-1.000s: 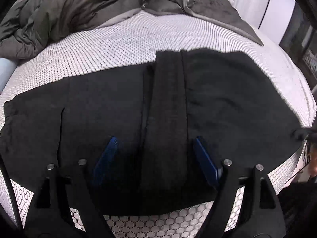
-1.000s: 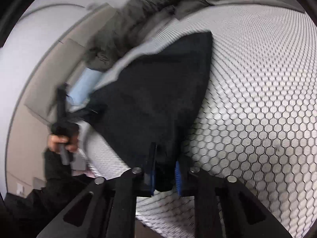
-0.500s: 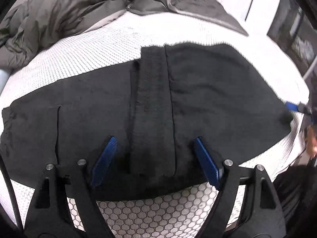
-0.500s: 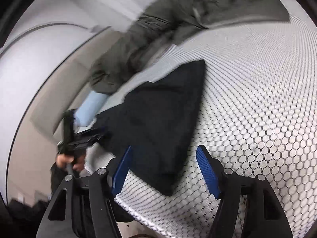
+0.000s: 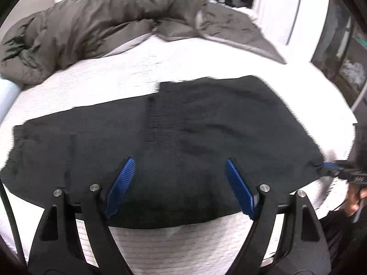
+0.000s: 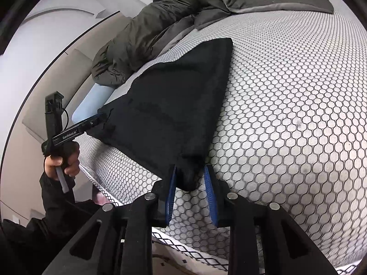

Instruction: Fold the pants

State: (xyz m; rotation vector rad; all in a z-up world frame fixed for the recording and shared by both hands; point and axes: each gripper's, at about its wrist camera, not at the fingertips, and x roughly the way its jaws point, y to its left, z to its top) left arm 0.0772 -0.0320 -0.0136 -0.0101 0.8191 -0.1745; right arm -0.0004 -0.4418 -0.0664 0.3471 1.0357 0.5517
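"GenRobot.AI" (white lettering) runs along the left gripper [image 6: 103, 117].

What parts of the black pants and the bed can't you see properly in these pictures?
- Left wrist view: the pants are smeared by motion blur, so seams and folds are unclear.
- Left wrist view: the left gripper covers the pants' near edge.
- Right wrist view: the right gripper is closing around a corner of the pants; pad contact is unclear.
- Both views: the grey duvet hides the mattress's far side.

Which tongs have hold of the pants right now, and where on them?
Neither yet. The right tongs are closing around the near corner of the black pants. The left tongs stand wide open over them.
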